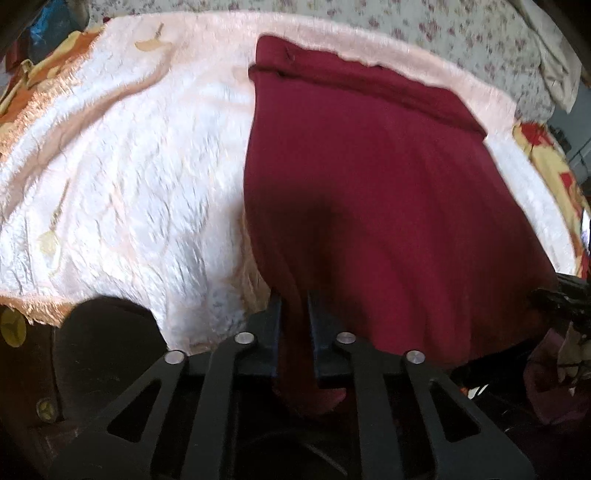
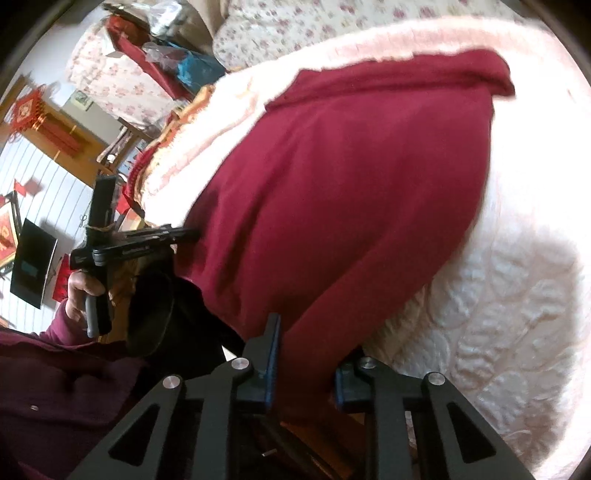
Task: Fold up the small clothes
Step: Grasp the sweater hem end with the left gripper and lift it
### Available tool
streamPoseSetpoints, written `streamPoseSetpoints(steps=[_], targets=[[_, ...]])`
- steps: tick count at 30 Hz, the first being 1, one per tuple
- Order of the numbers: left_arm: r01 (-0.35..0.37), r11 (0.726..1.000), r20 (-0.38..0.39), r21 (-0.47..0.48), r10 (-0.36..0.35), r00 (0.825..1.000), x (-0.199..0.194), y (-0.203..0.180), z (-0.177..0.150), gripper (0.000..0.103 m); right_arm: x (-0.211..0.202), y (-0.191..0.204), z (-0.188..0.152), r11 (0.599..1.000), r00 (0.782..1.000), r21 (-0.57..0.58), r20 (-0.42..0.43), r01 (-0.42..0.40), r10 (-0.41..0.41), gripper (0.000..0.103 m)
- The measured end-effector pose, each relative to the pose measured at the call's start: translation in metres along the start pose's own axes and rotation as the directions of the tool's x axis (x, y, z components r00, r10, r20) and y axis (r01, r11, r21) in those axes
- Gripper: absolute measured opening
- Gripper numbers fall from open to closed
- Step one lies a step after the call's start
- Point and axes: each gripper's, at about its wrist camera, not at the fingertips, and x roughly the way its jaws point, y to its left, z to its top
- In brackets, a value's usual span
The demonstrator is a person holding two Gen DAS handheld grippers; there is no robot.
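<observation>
A bed covered with a fluffy pale pink and white quilted blanket (image 1: 122, 177) fills both views, with a floral-print sheet (image 1: 443, 29) showing beyond its far edge. On the blanket lies the dark red knit garment (image 1: 369, 184), spread long and mostly flat from the near edge of the bed to the far side, where its end is already turned back on itself in a narrow band. The near hem hangs off towards the person, and both tongs hold it there. The left tongs (image 1: 295, 325) are clenched on a bunched strip of the red cloth near its left corner, the fabric running down between the blue pads. The right tongs (image 2: 306, 354) grasp the opposite near corner, cloth pinched between their pads, though blur makes the exact contact on the right-hand pad hard to read. In the right wrist view the person's hand (image 2: 79, 291), in a maroon sleeve, grips the handle of the other tool. Judging by this, folding has barely begun: one end band is turned, both near corners are gripped, and the main fold of carrying the near hem over towards the far end remains to be done
</observation>
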Motion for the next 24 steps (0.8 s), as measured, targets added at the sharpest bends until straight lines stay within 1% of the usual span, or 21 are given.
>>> streamPoseSetpoints(steps=[3, 6, 7, 9, 11, 15, 16, 17, 18, 19, 20, 21, 24], targets=[[0.015, 1.000, 0.062, -0.009, -0.014, 0.998, -0.015, 0.002, 0.011, 0.007, -0.016, 0.010, 0.014, 0.999, 0.998, -0.036, 0.066, -0.017, 0.019, 0.021], [0.024, 1.000, 0.086, -0.016, -0.023, 0.996, -0.021, 0.008, 0.020, 0.007, -0.028, 0.015, 0.030, 0.998, 0.992, -0.051, 0.122, -0.029, 0.035, 0.021], [0.023, 1.000, 0.083, -0.018, -0.022, 0.996, -0.021, 0.010, 0.022, 0.006, -0.031, 0.016, 0.033, 0.998, 0.990, -0.052, 0.136, -0.030, 0.037, 0.020], [0.053, 0.998, 0.053, -0.020, -0.051, 0.997, -0.018, 0.013, 0.025, 0.007, -0.036, 0.017, 0.041, 0.998, 0.986, -0.053, 0.157, -0.046, 0.054, 0.020], [0.064, 0.997, 0.029, -0.052, -0.063, 0.998, -0.013, 0.015, 0.026, 0.007, -0.037, 0.017, 0.041, 0.997, 0.986, -0.058, 0.159, -0.045, 0.054, 0.020], [0.029, 0.995, -0.035, -0.099, -0.033, 0.999, 0.000, 0.026, 0.015, 0.008, -0.032, 0.010, 0.039, 0.998, 0.989, -0.038, 0.135, -0.049, 0.054, 0.020], [0.031, 0.993, -0.053, -0.110, -0.037, 0.998, 0.004, 0.027, 0.012, 0.015, -0.030, 0.007, 0.037, 0.998, 0.990, -0.030, 0.129, -0.054, 0.057, 0.020], [0.039, 0.992, -0.069, -0.121, -0.048, 0.996, 0.008, 0.028, 0.009, 0.034, -0.028, 0.005, 0.035, 0.998, 0.991, -0.021, 0.122, -0.055, 0.057, 0.020], [0.047, 0.990, -0.079, -0.131, -0.058, 0.995, 0.011, 0.029, 0.007, 0.046, -0.029, 0.003, 0.032, 0.998, 0.991, -0.015, 0.120, -0.057, 0.059, 0.020], [0.059, 0.988, -0.080, -0.145, -0.071, 0.994, 0.014, 0.028, 0.004, 0.063, -0.028, 0.002, 0.031, 0.998, 0.991, -0.008, 0.116, -0.062, 0.062, 0.020], [0.071, 0.986, -0.074, -0.151, -0.083, 0.994, 0.015, 0.026, 0.002, 0.066, -0.028, 0.000, 0.031, 0.998, 0.991, -0.003, 0.115, -0.064, 0.063, 0.020], [0.078, 0.986, -0.074, -0.149, -0.090, 0.993, 0.018, 0.023, 0.001, 0.066, -0.028, -0.002, 0.031, 0.998, 0.991, 0.002, 0.116, -0.063, 0.063, 0.020], [0.057, 0.993, -0.085, -0.107, -0.067, 0.994, 0.025, 0.010, 0.001, 0.066, -0.028, -0.005, 0.032, 0.998, 0.991, 0.012, 0.117, -0.069, 0.067, 0.020]])
